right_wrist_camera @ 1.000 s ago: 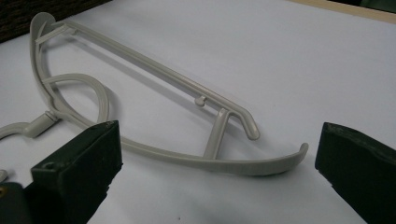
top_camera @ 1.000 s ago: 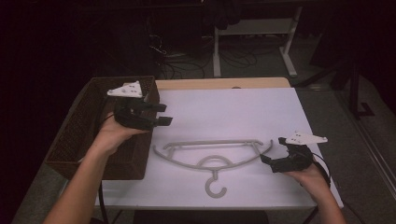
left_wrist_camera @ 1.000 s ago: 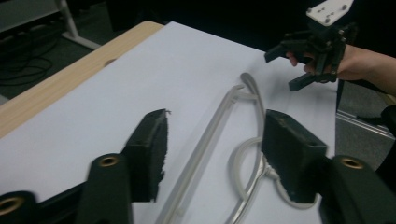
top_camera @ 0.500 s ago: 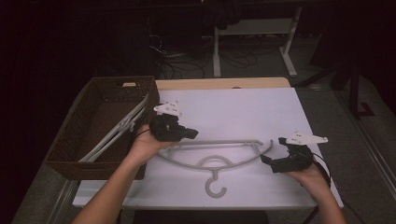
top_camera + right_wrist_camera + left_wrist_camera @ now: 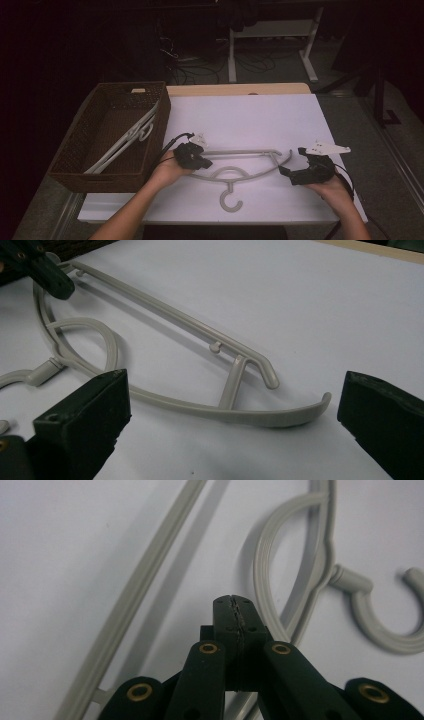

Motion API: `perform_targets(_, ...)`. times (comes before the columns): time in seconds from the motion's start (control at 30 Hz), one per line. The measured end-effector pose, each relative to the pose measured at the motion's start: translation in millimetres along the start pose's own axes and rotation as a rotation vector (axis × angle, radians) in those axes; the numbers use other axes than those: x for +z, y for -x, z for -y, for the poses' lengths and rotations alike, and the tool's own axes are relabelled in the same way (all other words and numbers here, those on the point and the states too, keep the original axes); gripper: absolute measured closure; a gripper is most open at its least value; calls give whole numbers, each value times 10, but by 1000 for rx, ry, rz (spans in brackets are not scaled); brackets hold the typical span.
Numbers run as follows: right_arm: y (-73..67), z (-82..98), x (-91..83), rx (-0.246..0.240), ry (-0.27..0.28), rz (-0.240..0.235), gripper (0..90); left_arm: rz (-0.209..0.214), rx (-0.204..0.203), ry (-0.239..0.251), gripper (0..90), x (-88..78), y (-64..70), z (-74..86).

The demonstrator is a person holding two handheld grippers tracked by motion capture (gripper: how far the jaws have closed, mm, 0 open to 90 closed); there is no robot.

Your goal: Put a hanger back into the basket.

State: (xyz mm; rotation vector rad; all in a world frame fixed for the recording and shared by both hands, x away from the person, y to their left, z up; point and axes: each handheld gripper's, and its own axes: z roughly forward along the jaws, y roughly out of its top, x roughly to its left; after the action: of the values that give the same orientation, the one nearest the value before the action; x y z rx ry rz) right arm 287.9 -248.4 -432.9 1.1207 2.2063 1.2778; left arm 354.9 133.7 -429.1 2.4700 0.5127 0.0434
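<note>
There is one table [image 5: 300,115]. It is white on top.

One basket [image 5: 75,150] sits on the table, at its left end. It is brown.

There are two grey hangers you can count for sure. One hanger [image 5: 250,152] lies flat on the table, just right of the basket. One more hanger [image 5: 131,135] leans inside the basket. There may be more in there, but it is too dark to tell.

There are two grippers. One gripper [image 5: 202,162] is near the basket. The other gripper [image 5: 284,171] is far from the basket.

Two hands hold them, one each.
</note>
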Motion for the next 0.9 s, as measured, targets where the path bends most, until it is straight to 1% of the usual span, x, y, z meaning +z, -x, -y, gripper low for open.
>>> perform_targets(0.27, -4, -3, 11, -2, -2, -2, 4, 40, 5, -54, 900, 73, 50, 97)
perform_targets(0.3, -7, -3, 10, -2, -3, -1, 4, 49, 0, -55, 900, 80, 53, 102)
perform_targets(0.37, -5, -4, 7, -3, -1, -2, 4, 71, 7, -72, 900, 98, 74, 106)
perform_targets(0.4, -3, -4, 5, -1, 1, -1, 4, 78, 12, -73, 900, 101, 95, 112)
perform_targets(0.43, -1, -6, 5, -1, 1, 0, 4, 88, 7, -68, 900, 102, 121, 121)
perform_targets(0.47, -1, -9, 5, 0, 2, 1, 4, 110, 14, -72, 900, 99, 136, 131)
perform_targets(0.5, -1, -12, 7, 1, 3, 0, 4, 122, 15, -71, 900, 95, 159, 144)
perform_targets(0.57, -1, -25, 21, 5, -3, -1, 18, 119, 29, -70, 900, 78, 202, 171)
perform_targets(0.6, -5, -33, 30, 7, 0, -3, 32, 107, 32, -62, 900, 60, 211, 183)
perform_targets(0.63, -7, -45, 36, 10, -8, -6, 50, 81, 26, -44, 860, 36, 209, 192)
perform_targets(0.67, -5, -62, 43, 18, -17, -14, 62, 68, 15, -28, 782, 17, 201, 198)
perform_targets(0.73, -5, -101, 59, 24, -29, -17, 97, 51, -10, 18, 698, -53, 153, 209)
perform_targets(0.77, -6, -124, 70, 31, -38, -19, 118, 54, -21, 36, 644, -76, 139, 212)
perform_targets(0.8, -7, -141, 81, 36, -43, -23, 137, 68, -31, 57, 614, -108, 124, 217)
perform_targets(0.83, -7, -165, 99, 39, -52, -25, 147, 87, -32, 83, 587, -144, 118, 224)
perform_targets(0.9, -10, -212, 150, 36, -67, -20, 193, 105, -28, 112, 507, -186, 125, 236)
